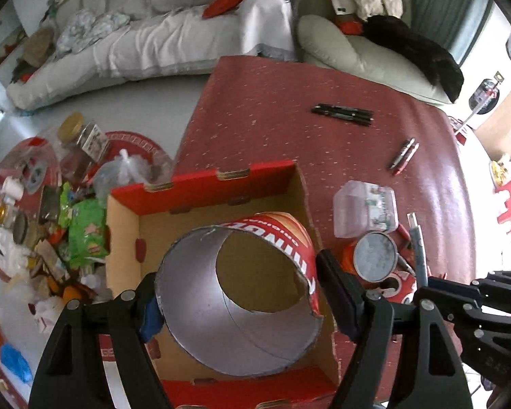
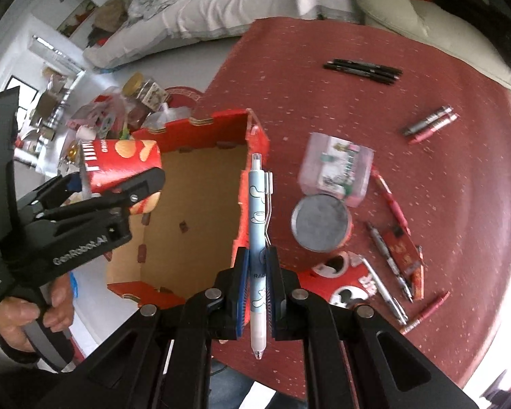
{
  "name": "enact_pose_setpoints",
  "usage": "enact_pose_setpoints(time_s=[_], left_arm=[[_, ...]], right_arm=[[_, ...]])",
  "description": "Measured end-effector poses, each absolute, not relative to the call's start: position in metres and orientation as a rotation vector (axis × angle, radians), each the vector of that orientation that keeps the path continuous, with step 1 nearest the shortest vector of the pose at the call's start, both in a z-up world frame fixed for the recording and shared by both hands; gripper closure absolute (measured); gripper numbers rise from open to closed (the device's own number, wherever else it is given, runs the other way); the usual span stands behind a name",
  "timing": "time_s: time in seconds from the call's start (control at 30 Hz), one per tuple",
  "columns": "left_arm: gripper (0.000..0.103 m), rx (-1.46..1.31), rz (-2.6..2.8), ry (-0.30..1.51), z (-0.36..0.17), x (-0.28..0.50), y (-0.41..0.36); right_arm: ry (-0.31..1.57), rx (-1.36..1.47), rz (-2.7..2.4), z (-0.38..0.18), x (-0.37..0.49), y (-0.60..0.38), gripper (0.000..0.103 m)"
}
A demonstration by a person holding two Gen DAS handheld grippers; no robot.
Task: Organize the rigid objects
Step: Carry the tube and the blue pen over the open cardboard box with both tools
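The red cardboard box is seen open-topped at frame centre-left, its interior unobstructed. A cut chip can is clamped by the left gripper above the box; a blue pen is gripped upright by the right gripper beside the box's right wall.

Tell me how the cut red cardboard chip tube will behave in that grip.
The cut red cardboard chip tube is open-ended and thin-walled, so probably light and crushable under the left hand-held gripper. Being round, it would likely roll if laid sideways in the red cardboard box.
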State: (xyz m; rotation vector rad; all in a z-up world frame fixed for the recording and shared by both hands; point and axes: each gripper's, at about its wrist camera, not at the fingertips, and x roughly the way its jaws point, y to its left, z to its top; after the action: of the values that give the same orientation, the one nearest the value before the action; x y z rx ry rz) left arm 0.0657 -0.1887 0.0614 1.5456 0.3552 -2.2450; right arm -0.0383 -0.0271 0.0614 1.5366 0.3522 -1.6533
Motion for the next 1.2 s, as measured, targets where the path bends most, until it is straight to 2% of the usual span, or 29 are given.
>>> enact_pose_setpoints(time_s=[0.37,0.6,1.2], left_arm=[[0.022,1.501,-2.106,0.452,0.051,0.100,-0.239],[0.022,1.494,-2.012,0.413,0.039,0.119,-0.271],[0.022,1.565,-1.982,0.393,-0.013,0.085,-0.287]], right_arm=[[0.342,1.529,-1.550,0.053,-0.015,-0.080,0.092],[0.271,1.600,-1.498,0.029,-0.012,-0.114,0.092],[0.287,1.713,-1.557,-0.027,-0.037,-0.161,0.092]])
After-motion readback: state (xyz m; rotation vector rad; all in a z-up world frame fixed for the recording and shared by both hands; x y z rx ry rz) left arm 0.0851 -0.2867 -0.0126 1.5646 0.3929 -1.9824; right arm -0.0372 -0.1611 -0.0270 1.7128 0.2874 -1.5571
